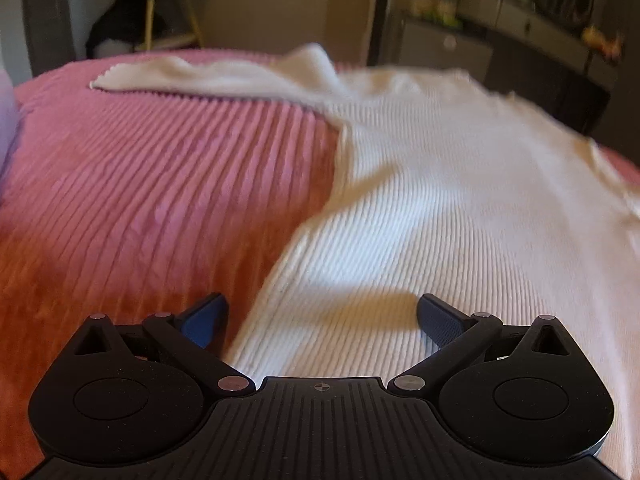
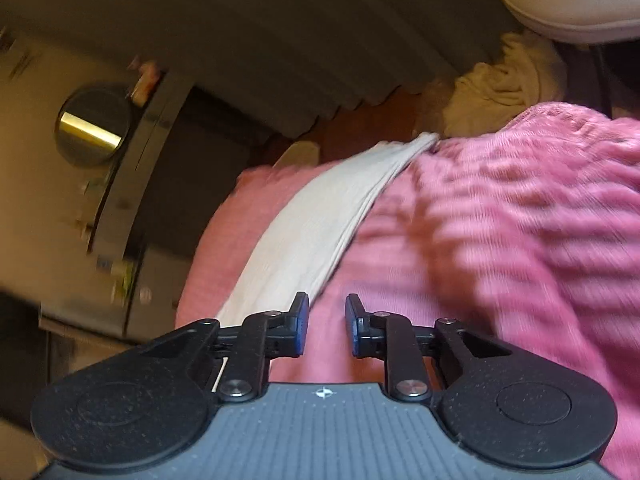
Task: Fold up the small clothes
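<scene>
A: On the pink ribbed bedspread [image 1: 140, 184] the white ribbed top [image 1: 460, 200] lies spread, one sleeve [image 1: 192, 72] reaching toward eleven o'clock in the left wrist view.

B: And the left gripper [image 1: 320, 320]?

A: Its jaws stand wide apart over the top's near edge at six o'clock, holding nothing.

B: The right gripper [image 2: 327, 328]?

A: Its jaws are narrowed to a small gap with only bedspread showing between them; a white strip of the garment [image 2: 320, 220] runs toward one o'clock, just left of its fingers. The view is blurred.

B: So the fold?

A: Probably each gripper should pinch a single edge at matching points, lift low, and carry the cloth over evenly so no ridge bunches.
</scene>
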`<state>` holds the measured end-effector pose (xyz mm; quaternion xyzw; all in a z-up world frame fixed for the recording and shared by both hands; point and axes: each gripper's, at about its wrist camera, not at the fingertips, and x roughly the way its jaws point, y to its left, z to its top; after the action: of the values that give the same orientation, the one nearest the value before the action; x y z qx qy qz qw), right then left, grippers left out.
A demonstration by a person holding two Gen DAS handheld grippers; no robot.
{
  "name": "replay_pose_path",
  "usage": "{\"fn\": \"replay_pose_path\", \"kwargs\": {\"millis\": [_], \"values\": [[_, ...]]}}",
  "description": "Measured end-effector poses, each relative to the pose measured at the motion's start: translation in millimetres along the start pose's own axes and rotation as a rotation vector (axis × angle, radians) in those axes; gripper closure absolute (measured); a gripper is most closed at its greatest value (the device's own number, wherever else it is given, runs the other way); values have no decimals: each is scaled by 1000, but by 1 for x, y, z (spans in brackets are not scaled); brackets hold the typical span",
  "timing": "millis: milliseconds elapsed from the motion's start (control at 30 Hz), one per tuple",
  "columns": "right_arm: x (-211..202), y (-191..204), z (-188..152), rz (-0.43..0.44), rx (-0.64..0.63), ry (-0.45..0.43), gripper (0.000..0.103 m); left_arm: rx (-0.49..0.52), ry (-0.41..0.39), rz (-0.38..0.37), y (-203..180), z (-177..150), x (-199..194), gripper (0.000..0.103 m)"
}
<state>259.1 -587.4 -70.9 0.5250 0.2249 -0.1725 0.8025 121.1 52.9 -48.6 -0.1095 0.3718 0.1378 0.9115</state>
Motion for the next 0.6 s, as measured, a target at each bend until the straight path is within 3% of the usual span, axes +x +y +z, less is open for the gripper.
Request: {"fn": "replay_pose_path", "kwargs": {"millis": [167,267,300,333,500,600], "values": [[37,-12,7,37,135,-43,82,1,-25,-7,0,0,5,0],[55,-6,16,18,92,-47,83,26,-35,5,-4,-2,6,0],[54,6,19,-5,47,-56,93,23,-34,4,-4,-3,6,0],[54,12,22,-29,8,-65,96,22,-31,1,-3,-3,6,0],[14,87,16,-38,-336,-174,96,13,-22,-5,-2,-3,4,0],[-19,155,-18,47,-632,-247,96,10,-24,-1,-3,-3,4,0]]}}
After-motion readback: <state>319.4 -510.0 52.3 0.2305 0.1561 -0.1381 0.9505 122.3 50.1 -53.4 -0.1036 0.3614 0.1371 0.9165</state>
